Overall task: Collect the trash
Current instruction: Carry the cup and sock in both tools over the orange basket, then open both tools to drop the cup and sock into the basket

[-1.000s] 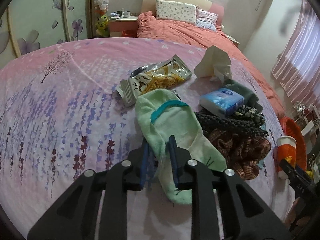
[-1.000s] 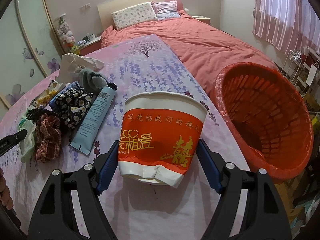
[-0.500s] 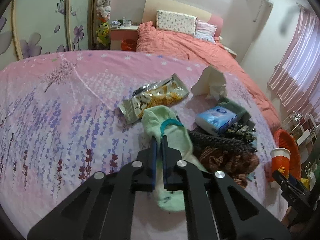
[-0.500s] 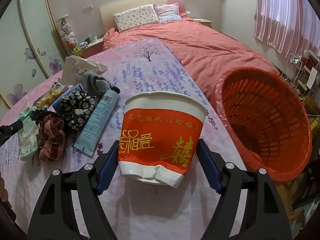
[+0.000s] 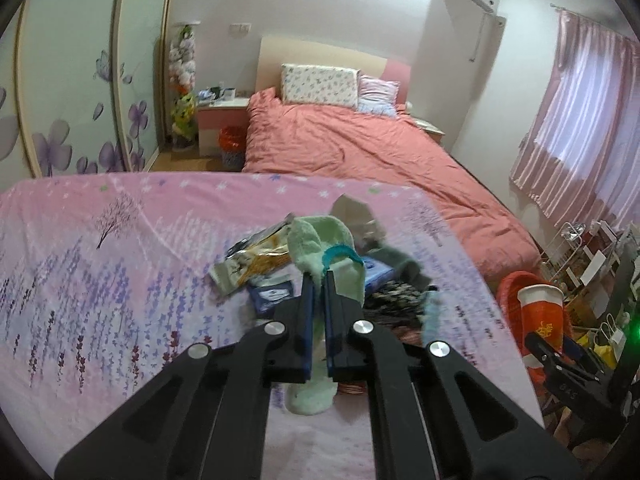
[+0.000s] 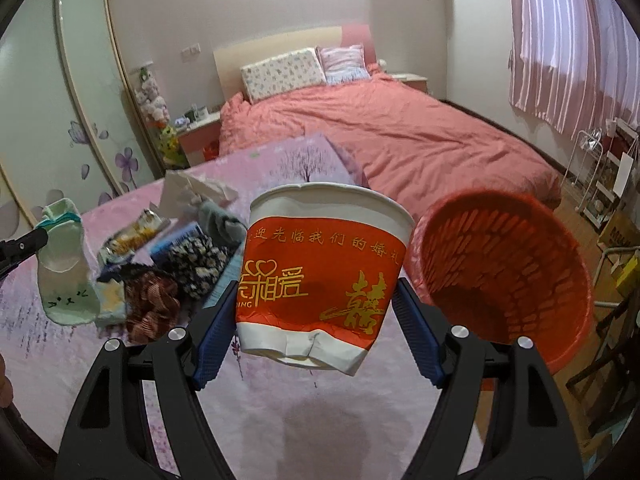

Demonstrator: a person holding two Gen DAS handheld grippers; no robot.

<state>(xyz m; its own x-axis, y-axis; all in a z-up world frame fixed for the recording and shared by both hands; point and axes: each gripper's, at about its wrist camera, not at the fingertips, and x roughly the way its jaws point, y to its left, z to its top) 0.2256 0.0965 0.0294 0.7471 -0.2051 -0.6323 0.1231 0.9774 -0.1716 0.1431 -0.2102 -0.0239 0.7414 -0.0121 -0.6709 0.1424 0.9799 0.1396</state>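
Across a bedroom with a coral-covered bed (image 5: 360, 160), we work over a desk (image 5: 100, 280) draped in a pink cloth printed with lavender. Beside its right edge sits our red plastic trash basket (image 6: 500, 280), mouth tilted toward us. Our right tool (image 6: 316, 328) clamps a red-and-white paper cup (image 6: 320, 276) between its blue pads, holding it in the air above the desk edge, just left of the basket. Our left tool (image 5: 318, 320) is pinched tight on a pale green sock (image 5: 320, 248) with a teal cuff, lifted clear so its toe dangles above the cloth. Beneath it lies the clutter pile: a crumpled white paper (image 6: 192, 192), a foil snack wrapper (image 5: 256, 260), a blue tissue pack (image 5: 272, 292), a dark floral fabric piece (image 6: 200, 260) and a plaid scrunchie (image 6: 152, 304), all touching or overlapping one another.
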